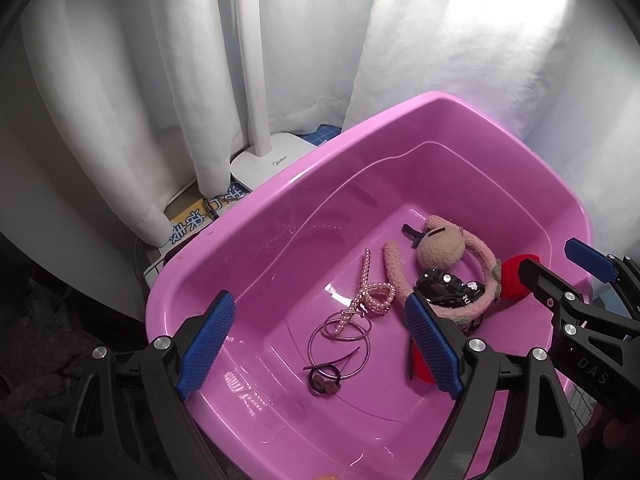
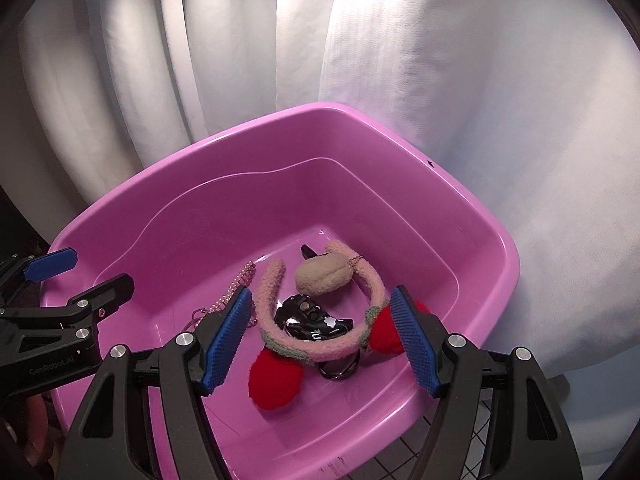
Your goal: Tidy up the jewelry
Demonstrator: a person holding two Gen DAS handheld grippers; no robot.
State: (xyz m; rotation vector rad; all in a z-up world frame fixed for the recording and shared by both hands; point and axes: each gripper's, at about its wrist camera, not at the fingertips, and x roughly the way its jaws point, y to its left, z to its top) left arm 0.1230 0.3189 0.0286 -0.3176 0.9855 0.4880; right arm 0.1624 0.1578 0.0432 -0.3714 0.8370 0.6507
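A pink plastic basin [image 1: 280, 184] [image 2: 200, 152] holds the jewelry. On its floor lie a pearl clip [image 1: 362, 276], thin pink hoops [image 1: 340, 344] and a small dark ring piece [image 1: 324, 384]. Beside them is a fuzzy pink headband [image 1: 394, 268] [image 2: 272, 280] with a beige plush [image 2: 324, 276], red pom-poms [image 2: 276, 376] and a glossy black clip [image 2: 308, 316]. My left gripper [image 1: 320, 344] hangs open above the hoops and holds nothing. My right gripper [image 2: 320, 340] is open over the headband, its pads clear of it. Each gripper shows in the other's view [image 1: 560, 264] [image 2: 88, 274].
White curtains hang close behind the basin. A white lamp base [image 1: 268, 164] with its upright pole stands at the basin's far left, next to a printed box [image 1: 196, 220]. A gridded mat [image 2: 400, 452] shows under the basin's near edge.
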